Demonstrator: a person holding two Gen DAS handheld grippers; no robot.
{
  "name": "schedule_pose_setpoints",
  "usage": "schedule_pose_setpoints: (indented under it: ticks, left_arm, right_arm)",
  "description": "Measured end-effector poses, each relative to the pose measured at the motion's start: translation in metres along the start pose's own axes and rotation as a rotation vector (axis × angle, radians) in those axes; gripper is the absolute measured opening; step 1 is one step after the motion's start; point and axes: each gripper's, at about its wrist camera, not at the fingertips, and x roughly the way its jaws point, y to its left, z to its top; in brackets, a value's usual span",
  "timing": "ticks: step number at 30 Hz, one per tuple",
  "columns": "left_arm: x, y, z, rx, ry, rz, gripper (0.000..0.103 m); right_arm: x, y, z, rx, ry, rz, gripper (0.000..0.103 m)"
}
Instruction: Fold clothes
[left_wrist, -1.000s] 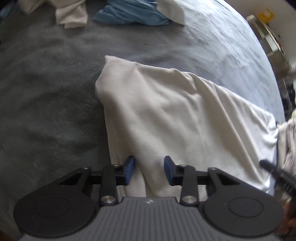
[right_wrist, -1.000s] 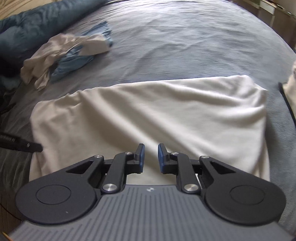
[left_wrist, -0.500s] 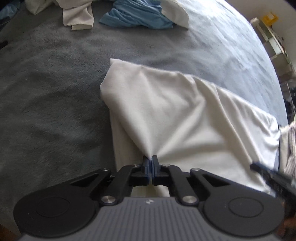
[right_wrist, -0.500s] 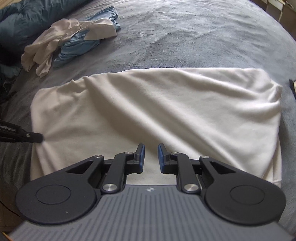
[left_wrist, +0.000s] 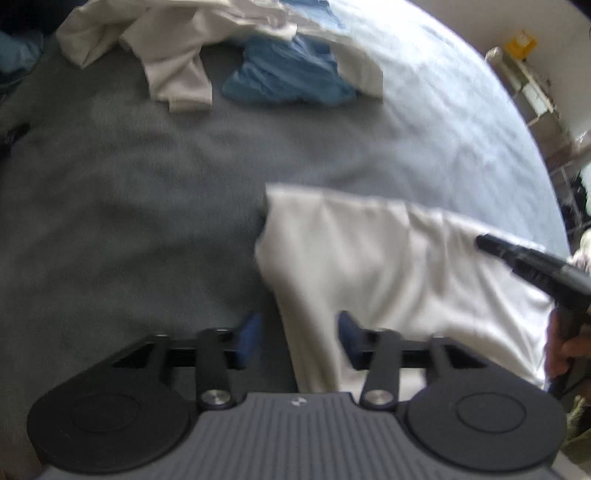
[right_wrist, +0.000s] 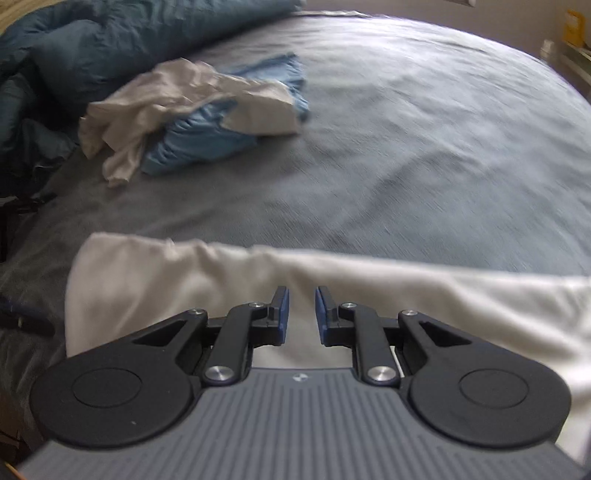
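Note:
A white garment (left_wrist: 369, 273) lies folded on the grey bed cover (left_wrist: 129, 206). My left gripper (left_wrist: 299, 332) is open; its blue pads straddle the garment's near left edge and hold nothing. In the left wrist view the right gripper's dark tip (left_wrist: 517, 258) reaches over the garment's right part, with a hand (left_wrist: 565, 343) behind it. In the right wrist view the garment (right_wrist: 147, 280) stretches as a wide band across the bed. My right gripper (right_wrist: 301, 310) hangs just above it with a narrow gap between the fingers and no cloth in that gap.
A loose pile of white clothes (left_wrist: 173, 70) and a blue garment (left_wrist: 288, 77) lies at the far side of the bed, seen also as pile (right_wrist: 177, 96). A dark blue duvet (right_wrist: 110, 44) is bunched at the far left. Shelving (left_wrist: 528, 85) stands beyond the bed's right edge.
My left gripper, shut on a pinch of the white garment half a second ago, has opened and let it go. The garment now lies narrower. Both cameras have swung, blurring the views.

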Motion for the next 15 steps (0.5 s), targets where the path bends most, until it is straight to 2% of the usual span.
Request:
schedule_pose_setpoints:
  ticks: [5,9,12,14,15]
  left_arm:
    - [0.026,0.019,0.029,-0.086,-0.017,-0.033,0.055]
    - [0.024,0.036,0.034,-0.132,-0.044,-0.069,0.059]
    - [0.033,0.041,0.046,-0.139,-0.033,-0.102,0.062]
    - [0.040,0.044,0.054,-0.141,-0.022,-0.125,0.066]
    - [0.043,0.046,0.058,-0.142,-0.017,-0.137,0.066]
  right_arm:
    - [0.043,-0.026,0.015,0.093,0.012,-0.073,0.014]
    - [0.027,-0.050,0.017,0.265,-0.036,-0.106,0.017]
    - [0.008,-0.041,0.007,0.214,-0.013,0.001,0.019]
    - [0.002,-0.021,0.002,0.162,0.039,0.103,0.030]
    - [-0.001,-0.005,-0.001,0.131,0.063,0.154,0.032]
